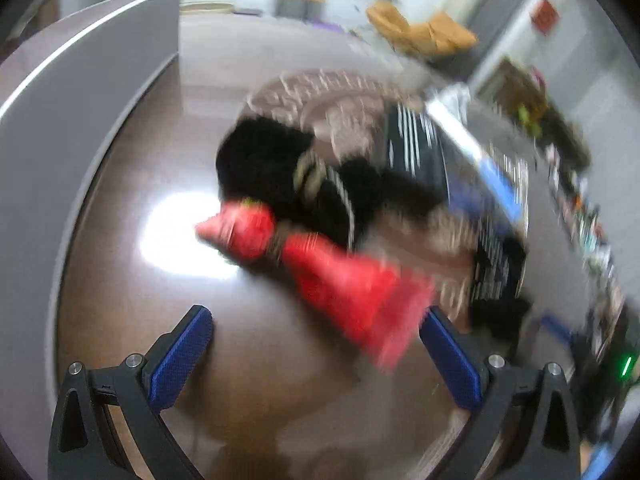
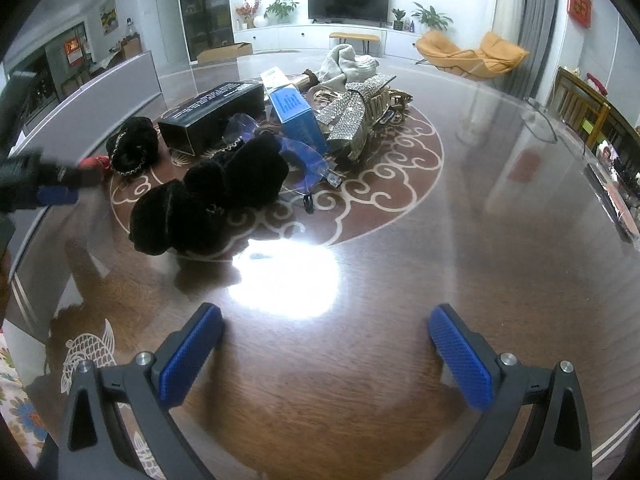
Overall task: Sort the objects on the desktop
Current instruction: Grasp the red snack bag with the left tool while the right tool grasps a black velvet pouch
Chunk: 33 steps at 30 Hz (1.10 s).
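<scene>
The left wrist view is motion-blurred. A red fabric bow (image 1: 340, 276) lies on the brown table, its wide end close to the right finger of my left gripper (image 1: 316, 316), which is open and grips nothing. Behind the bow sit a black fluffy hair piece (image 1: 280, 168) and a black box (image 1: 416, 144). My right gripper (image 2: 326, 312) is open above bare table, well short of the pile. That pile holds a black fluffy bow (image 2: 212, 204), a black scrunchie (image 2: 134, 144), a black box (image 2: 216, 114), a blue box (image 2: 294, 114), a rhinestone bow (image 2: 352, 108) and a grey cloth (image 2: 348, 64).
The pile rests on a patterned round medallion (image 2: 400, 184) in the table's middle. A grey partition (image 2: 120, 80) borders the table's left edge. Wooden chairs (image 2: 580, 100) stand at the right. A bright lamp reflection (image 2: 288, 280) lies ahead of my right gripper.
</scene>
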{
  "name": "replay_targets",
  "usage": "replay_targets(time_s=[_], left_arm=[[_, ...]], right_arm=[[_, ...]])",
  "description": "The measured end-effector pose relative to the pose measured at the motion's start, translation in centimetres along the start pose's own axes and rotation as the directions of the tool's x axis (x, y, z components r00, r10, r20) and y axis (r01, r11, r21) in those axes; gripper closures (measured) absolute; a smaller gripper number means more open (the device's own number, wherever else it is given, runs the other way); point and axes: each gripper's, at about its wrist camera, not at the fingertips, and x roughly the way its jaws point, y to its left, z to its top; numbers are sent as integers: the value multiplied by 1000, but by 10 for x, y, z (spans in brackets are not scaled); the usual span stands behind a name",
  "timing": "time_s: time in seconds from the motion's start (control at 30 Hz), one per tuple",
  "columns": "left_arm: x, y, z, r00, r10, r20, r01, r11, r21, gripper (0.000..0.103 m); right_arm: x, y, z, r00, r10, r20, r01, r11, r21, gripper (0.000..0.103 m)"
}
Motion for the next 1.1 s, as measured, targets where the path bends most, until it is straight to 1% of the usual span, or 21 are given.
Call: replay_targets(time_s=[0.03,0.1,0.2,0.23,0.27,0.3,0.33,0.43,0.47,0.53,0.63,0.67,0.77,0.9,0.93,1.0,1.03,1.1], left_arm=[[-4,-1,-5,1000,5,-5,-5,1000,14,0],[-17,1,-10,1000,-20,16,20,1000,-4,0],[-31,9,4,993,-75,91,84,991,-104,0],[-32,9,13,991,-76,111,91,987,-135,0],[-30,10,22,991,-60,120,80,982,-170,0],[-23,12,32,992,-40,116,63,977,-202,0],[-11,13,41,995,-25,94,46,972,-229,0],[17,11,48,1000,12,14,-8,967,-254,0],[15,6,48,998,47,48,-35,974,-222,0],[14,-1,46,994,98,40,-90,981,-170,0],[14,6,37,994,105,9,-102,982,-156,0],[12,10,33,993,113,16,-109,983,-149,0],[9,17,24,988,155,-2,-154,980,-127,0],[15,16,32,986,160,-38,-163,982,-94,0],[19,14,36,984,172,-46,-175,981,-81,0],[31,5,48,971,228,-77,-232,972,-36,0],[39,-1,52,959,265,-104,-266,964,5,0],[44,-5,58,960,256,-113,-256,966,15,0]], right_arm=[[0,0,0,1000,0,0,0,1000,0,0],[0,0,0,1000,-1,0,1,1000,1,0],[-2,0,-1,1000,-2,0,2,1000,1,0],[-2,0,-1,1000,-2,0,2,1000,1,0],[-2,0,-1,1000,-2,1,2,1000,1,0],[-2,0,-1,1000,-2,1,2,1000,2,0],[-2,1,-1,1000,-3,1,3,1000,1,0],[-2,0,-1,1000,-4,1,4,1000,2,0],[-2,0,-1,1000,-4,1,4,1000,2,0],[-2,0,-1,1000,-4,1,4,1000,1,0],[-2,0,0,1000,-4,1,4,1000,1,0],[-2,0,-1,1000,-4,1,4,1000,1,0],[-2,0,0,1000,-5,1,5,1000,1,0],[-2,0,-1,1000,-5,1,5,1000,1,0],[-2,0,0,1000,-5,1,5,1000,1,0],[-2,0,0,1000,-4,1,4,1000,2,0],[-1,0,-1,1000,-4,1,4,1000,2,0],[-2,0,-1,1000,-4,1,4,1000,2,0]])
